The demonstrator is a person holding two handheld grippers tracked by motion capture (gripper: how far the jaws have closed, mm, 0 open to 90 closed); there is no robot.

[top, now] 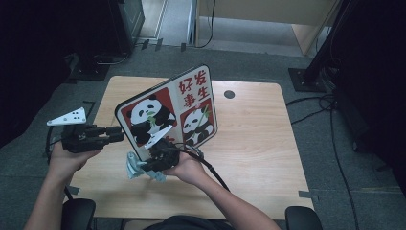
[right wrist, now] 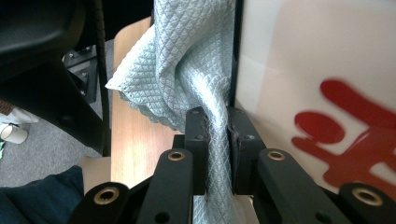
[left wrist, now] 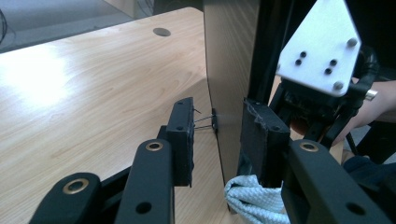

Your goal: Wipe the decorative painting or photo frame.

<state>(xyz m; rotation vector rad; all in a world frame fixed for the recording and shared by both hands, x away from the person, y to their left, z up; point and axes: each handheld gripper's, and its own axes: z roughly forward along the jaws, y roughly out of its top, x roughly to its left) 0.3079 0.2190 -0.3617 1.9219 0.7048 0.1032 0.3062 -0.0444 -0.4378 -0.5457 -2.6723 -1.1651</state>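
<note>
Right gripper clamps pale-blue quilted cloth against upright panda-print board; left gripper, jaws parted astride board's edge; next, wipe.

Tilted rectangular panda-printed board: the middle of the light wooden tabletop is blocked by it. Open wood is left to its right and behind. Left board edge: straddled by the left hand-held gripper. Crumpled pale-blue quilted cloth: the near foot is obstructed.
</note>
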